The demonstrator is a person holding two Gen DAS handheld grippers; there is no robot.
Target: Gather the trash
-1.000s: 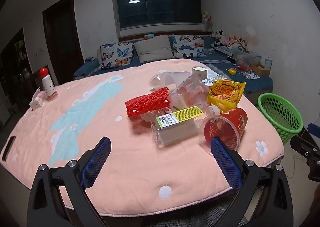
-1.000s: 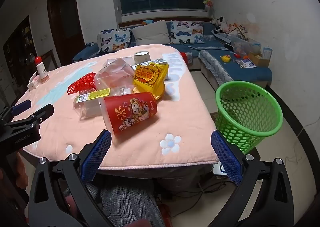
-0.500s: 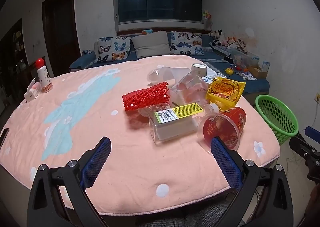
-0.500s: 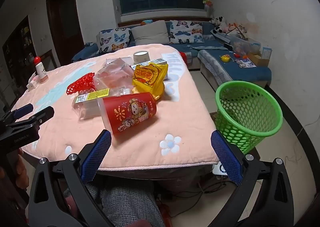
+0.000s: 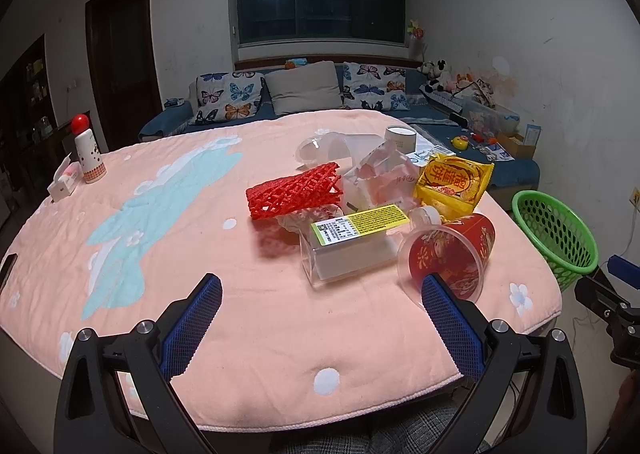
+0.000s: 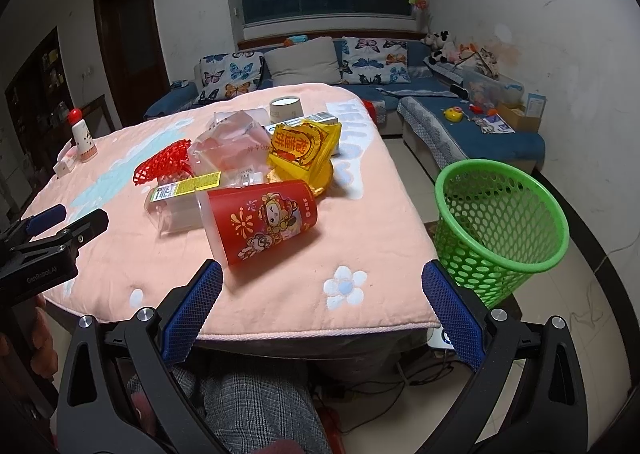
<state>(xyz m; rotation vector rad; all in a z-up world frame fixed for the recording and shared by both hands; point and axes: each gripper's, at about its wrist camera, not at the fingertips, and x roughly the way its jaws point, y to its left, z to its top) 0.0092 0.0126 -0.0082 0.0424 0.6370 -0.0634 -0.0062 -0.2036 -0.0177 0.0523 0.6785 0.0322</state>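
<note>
Left tool (image 5: 320, 318): fingers spread wide, nothing between them, held over the near edge of the pink quilt-covered bench (image 5: 160, 254). Right tool (image 6: 322, 302): likewise released, at the bench's right corner. Red printed plastic cup (image 6: 260, 219) lies on its side just ahead, touching a clear labelled plastic box (image 5: 352, 246). Behind these: red foam netting (image 5: 296, 189) and a yellow snack bag (image 5: 454, 181). Green perforated plastic basket (image 6: 500, 221) stands on the floor beside the bench.

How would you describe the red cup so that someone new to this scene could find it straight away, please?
Start at the pink table and find the trash pile near the corner beside the green basket. The red cup lies on its side at the pile's near edge, just in front of the yellow packet. It alone is a red cup with cartoon prints; the red mesh nearby is netting.
</note>
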